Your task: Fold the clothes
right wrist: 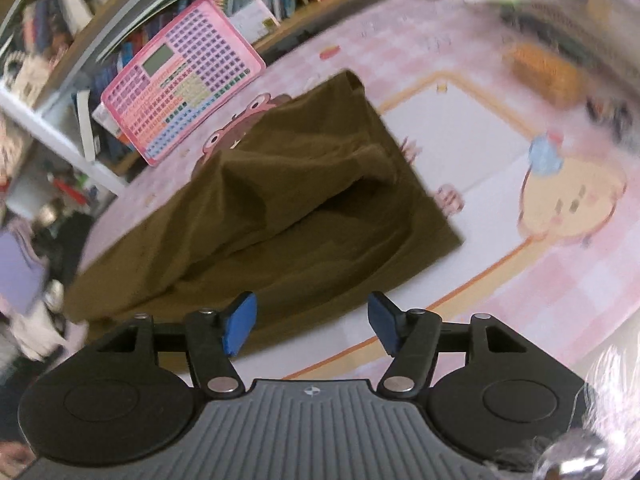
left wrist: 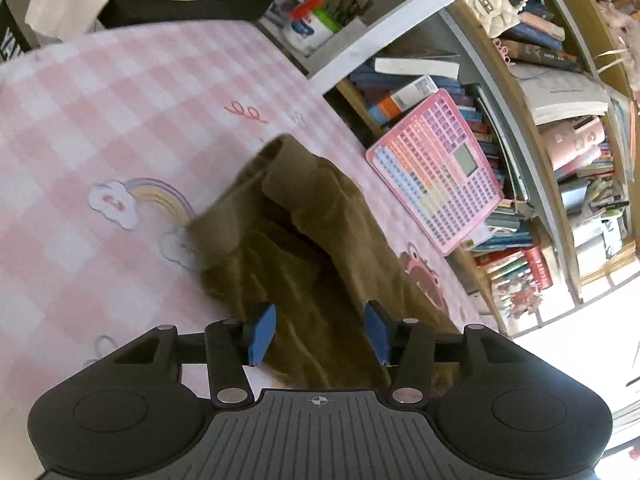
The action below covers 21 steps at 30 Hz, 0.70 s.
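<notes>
Jaws apart, both grippers, above brown garment [left wrist: 304,248].

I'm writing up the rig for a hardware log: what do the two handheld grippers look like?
They look alike. The left gripper and right gripper each have two blue finger pads on black linkage arms with silver pivot pins. Behind sits a grey ribbed plate bearing a small crosshair mark, flanked by two round black housings. No cables or sleeves are visible.
</notes>
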### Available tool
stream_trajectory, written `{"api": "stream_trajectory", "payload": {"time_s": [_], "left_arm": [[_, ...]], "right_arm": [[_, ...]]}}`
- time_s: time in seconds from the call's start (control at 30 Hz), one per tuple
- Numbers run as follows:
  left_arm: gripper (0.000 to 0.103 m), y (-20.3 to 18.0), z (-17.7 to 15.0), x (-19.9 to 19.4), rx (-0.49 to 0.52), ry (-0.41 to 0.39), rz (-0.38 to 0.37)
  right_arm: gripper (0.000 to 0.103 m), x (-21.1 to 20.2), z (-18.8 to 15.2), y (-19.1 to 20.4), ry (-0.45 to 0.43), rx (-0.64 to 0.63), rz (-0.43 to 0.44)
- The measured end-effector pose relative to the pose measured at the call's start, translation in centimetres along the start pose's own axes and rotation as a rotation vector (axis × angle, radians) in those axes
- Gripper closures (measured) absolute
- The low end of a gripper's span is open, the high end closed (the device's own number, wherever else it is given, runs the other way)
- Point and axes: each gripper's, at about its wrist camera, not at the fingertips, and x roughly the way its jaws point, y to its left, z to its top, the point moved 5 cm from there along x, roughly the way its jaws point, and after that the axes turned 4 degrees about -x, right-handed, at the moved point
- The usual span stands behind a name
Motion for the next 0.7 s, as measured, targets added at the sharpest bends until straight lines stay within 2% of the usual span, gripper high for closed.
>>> {"api": "stream_trajectory", "payload": {"time_s": [0.1, 0.17, 0.27, 0.37, 0.47, 0.7], "left_arm": [[0.053, -0.6, 0.3, 0.7, -0.015, 0.008, -0.005], [0.053, -0.9, 0.5, 0.9, -0.024, 0.004, -0.006], [0.053, -0.7, 1.1, 0.8, -0.065, -0.013, -0.015], [0.047, 0.0, 1.5, 1.1, -0.131, -0.019, -0.019], [0.045, 0.4, 1.7, 1.9, -0.197, -0.007, -0.041], [0.033, 0.3, 2.8, 4.8, -0.328, 0.006, -0.062]], "right_arm": [[0.042, 0.6, -0.1, -0.3, 0.039, 0.105, 0.037], [0.042, 0.8, 0.2, -0.6, 0.047, 0.142, 0.029], [0.042, 0.7, 0.9, -1.3, 0.039, 0.197, 0.015], [0.042, 0.4, 1.5, -2.0, 0.022, 0.262, 0.034], [0.04, 0.5, 1.9, -2.3, 0.026, 0.359, 0.091], [0.037, 1.7, 2.9, -2.4, 0.013, 0.61, 0.242]]}}
